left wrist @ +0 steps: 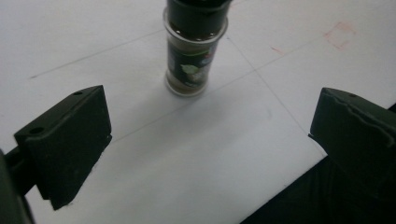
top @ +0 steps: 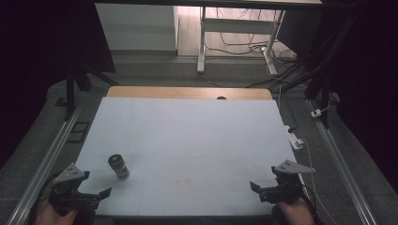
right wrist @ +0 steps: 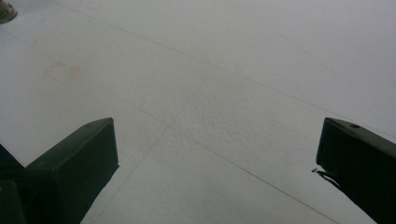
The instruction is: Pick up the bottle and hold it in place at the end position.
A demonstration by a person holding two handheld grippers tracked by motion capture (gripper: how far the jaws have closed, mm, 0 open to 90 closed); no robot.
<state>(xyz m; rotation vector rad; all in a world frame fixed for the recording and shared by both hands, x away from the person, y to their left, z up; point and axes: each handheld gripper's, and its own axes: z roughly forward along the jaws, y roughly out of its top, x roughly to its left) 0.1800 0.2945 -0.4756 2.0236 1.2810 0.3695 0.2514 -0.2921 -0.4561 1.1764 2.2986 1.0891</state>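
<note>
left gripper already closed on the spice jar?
No. In the left gripper view the left gripper is open, its fingers wide apart, and the spice jar stands untouched ahead on the table.

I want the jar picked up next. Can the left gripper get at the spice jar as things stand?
Probably yes. The left gripper has its jaws wide open, and the spice jar stands upright straight ahead of them on the white table, with nothing between.

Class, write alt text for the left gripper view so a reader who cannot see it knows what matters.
A small glass spice jar with a black cap and dark label stands upright on the white table sheet, ahead of the open left claw. Its two black jaws rise at either side, wide apart, touching nothing.
</note>
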